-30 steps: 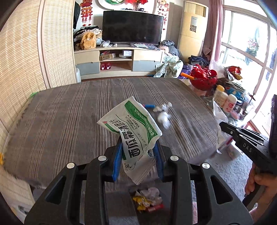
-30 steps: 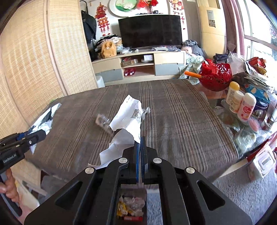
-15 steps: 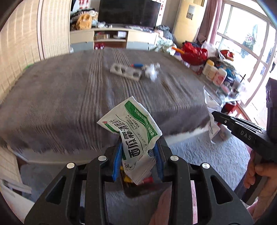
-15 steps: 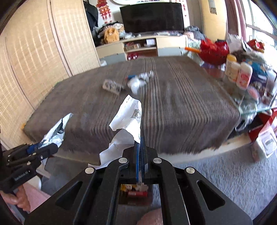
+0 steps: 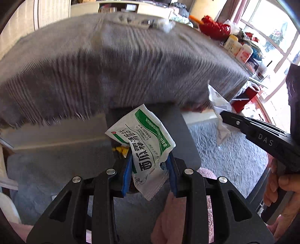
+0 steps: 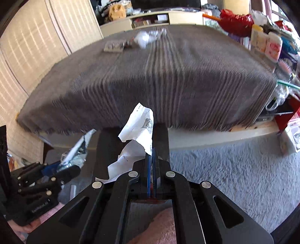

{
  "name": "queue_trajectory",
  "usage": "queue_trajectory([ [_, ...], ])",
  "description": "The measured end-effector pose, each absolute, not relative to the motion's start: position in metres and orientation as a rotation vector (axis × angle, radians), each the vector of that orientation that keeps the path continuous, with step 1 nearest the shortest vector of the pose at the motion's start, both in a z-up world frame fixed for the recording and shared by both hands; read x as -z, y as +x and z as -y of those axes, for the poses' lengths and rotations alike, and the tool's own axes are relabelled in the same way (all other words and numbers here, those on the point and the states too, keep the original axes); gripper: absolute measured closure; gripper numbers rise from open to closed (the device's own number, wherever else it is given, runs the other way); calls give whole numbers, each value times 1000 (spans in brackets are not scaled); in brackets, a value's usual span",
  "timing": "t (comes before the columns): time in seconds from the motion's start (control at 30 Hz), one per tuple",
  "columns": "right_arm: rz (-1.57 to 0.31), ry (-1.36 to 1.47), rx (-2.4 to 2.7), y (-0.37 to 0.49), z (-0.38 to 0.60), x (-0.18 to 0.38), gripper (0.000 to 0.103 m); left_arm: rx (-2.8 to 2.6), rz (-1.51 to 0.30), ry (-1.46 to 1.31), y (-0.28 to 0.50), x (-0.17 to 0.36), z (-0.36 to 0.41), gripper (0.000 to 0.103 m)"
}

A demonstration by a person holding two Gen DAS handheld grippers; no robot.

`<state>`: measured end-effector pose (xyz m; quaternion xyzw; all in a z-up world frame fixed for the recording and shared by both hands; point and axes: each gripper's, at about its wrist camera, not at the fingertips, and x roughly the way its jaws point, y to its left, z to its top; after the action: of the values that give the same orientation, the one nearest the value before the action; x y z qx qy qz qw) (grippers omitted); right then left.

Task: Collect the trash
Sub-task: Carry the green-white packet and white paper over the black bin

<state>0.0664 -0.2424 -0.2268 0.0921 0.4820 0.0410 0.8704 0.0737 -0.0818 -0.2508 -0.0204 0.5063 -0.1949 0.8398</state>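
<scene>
My left gripper [image 5: 149,159] is shut on a green and white sachet wrapper [image 5: 144,138], held over a dark bin [image 5: 185,135] standing below the table edge. My right gripper [image 6: 151,155] is shut on a crumpled white paper [image 6: 138,129], over the same bin [image 6: 161,138]. The right gripper shows in the left wrist view [image 5: 223,115] with the paper [image 5: 218,105]. The left gripper shows in the right wrist view [image 6: 75,169]. More trash lies on the far part of the grey striped tablecloth [image 6: 168,75]: a blister pack [image 6: 113,47] and white wads [image 6: 144,38].
Yellow trash [image 5: 120,149] shows inside the bin. Bottles [image 6: 266,42] and a red basket [image 6: 236,17] stand at the right of the table. A grey carpet [image 6: 234,169] covers the floor. A wicker screen [image 6: 28,47] stands at the left.
Both grippers have pulled back and tilted down from the table top to the bin beside it, keeping hold of the wrapper and the paper.
</scene>
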Motion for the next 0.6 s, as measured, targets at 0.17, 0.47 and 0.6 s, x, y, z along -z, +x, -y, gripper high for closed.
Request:
queue_trajectory([
  [0.17, -1043, 197, -80, 76, 238, 244, 99, 414, -1114, -42, 79, 273, 86, 72],
  [0.47, -1099, 249, -89, 90, 237, 261, 96, 423, -1157, -38, 88, 294, 88, 72],
  [0.6, -1107, 253, -103, 95, 232, 260, 96, 430, -1171, -52, 92, 298, 85, 69],
])
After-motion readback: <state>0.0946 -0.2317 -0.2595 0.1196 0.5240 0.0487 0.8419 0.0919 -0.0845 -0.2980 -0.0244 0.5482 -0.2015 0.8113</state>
